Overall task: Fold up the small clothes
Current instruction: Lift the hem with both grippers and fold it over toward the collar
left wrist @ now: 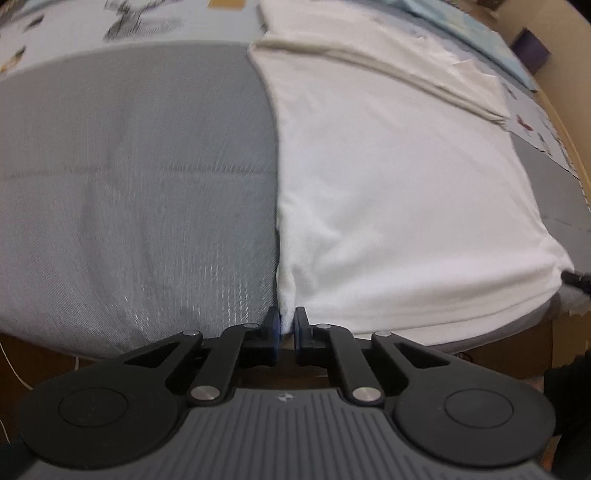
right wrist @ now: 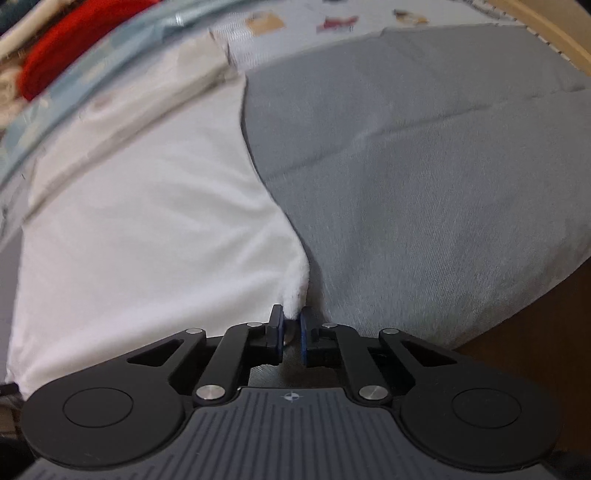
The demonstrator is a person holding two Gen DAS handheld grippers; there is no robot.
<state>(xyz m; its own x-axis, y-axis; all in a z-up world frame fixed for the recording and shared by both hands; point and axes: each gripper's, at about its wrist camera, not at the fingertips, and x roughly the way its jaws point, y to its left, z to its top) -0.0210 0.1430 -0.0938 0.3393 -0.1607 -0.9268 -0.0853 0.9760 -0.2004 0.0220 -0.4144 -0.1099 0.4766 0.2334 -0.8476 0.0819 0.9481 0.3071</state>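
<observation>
A white garment [left wrist: 388, 192] lies flat on a grey sheet [left wrist: 129, 177], its far part folded over in cream layers. My left gripper [left wrist: 287, 324] is shut on the garment's near left corner, white cloth pinched between its blue pads. The same white garment [right wrist: 147, 229] fills the left half of the right wrist view. My right gripper [right wrist: 291, 322] is shut on its near right corner, where a tuft of white cloth sticks up between the pads. The other gripper's tip [left wrist: 576, 277] peeks in at the far right edge of the left wrist view.
The grey sheet [right wrist: 424, 166] covers a bed with a printed pale cover [left wrist: 110, 26] beyond it. A red cloth [right wrist: 74, 40] and light blue fabric [right wrist: 110, 70] lie at the back left. A wooden frame [right wrist: 546, 33] borders the bed, with brown floor [right wrist: 535, 332] below.
</observation>
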